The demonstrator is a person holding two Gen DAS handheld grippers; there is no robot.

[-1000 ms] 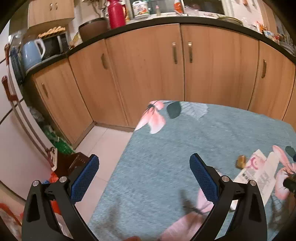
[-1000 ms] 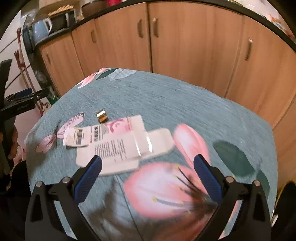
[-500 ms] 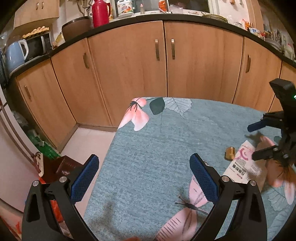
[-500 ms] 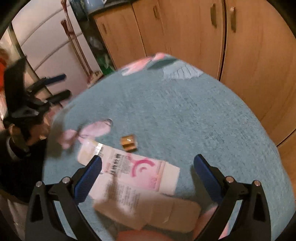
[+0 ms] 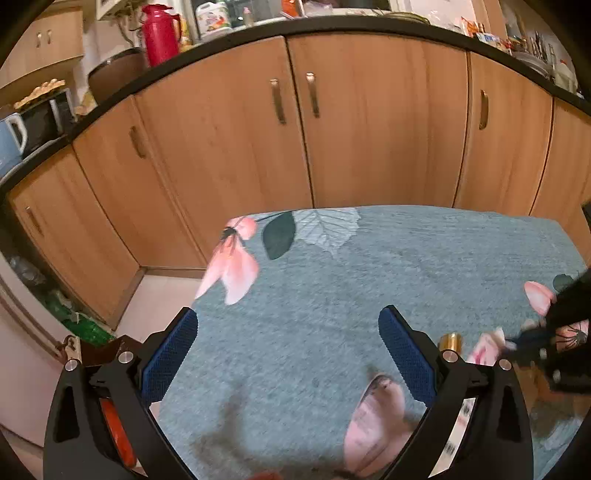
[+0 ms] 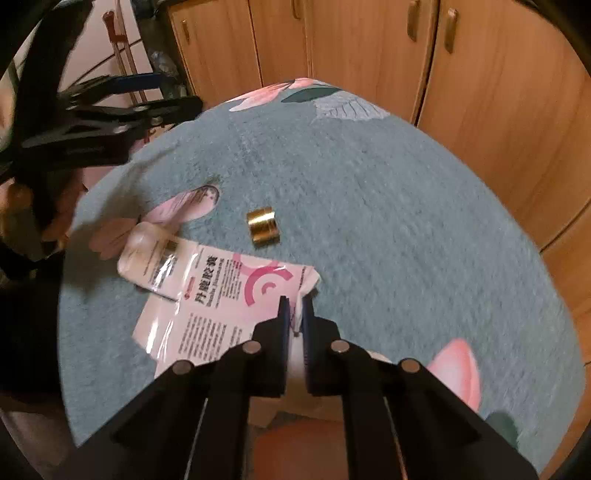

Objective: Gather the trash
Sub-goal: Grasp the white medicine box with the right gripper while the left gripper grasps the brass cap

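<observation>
A flattened white and pink medicine carton (image 6: 229, 295) lies on the teal flowered tablecloth (image 6: 369, 184), with a small gold cap (image 6: 263, 226) just beyond it. My right gripper (image 6: 293, 306) points steeply down, its jaws closing to a pinch on the carton's right edge, pads pressing it. The left wrist view shows the cap (image 5: 450, 340) and the blurred carton (image 5: 484, 345) at the right, past my open left gripper (image 5: 286, 332), which hangs empty over the cloth near the table's left edge. The left gripper (image 6: 173, 92) also shows at the upper left of the right wrist view.
Wooden cabinet doors (image 5: 295, 129) stand close behind the table under a dark counter with a red flask (image 5: 159, 33). Left of the table the tiled floor (image 5: 162, 291) drops away, with green bottles (image 5: 79, 325) near the wall.
My right gripper dropped toward the carton and went from wide open to pinched on its edge. The left gripper swung level across the table's left side and stayed open.
</observation>
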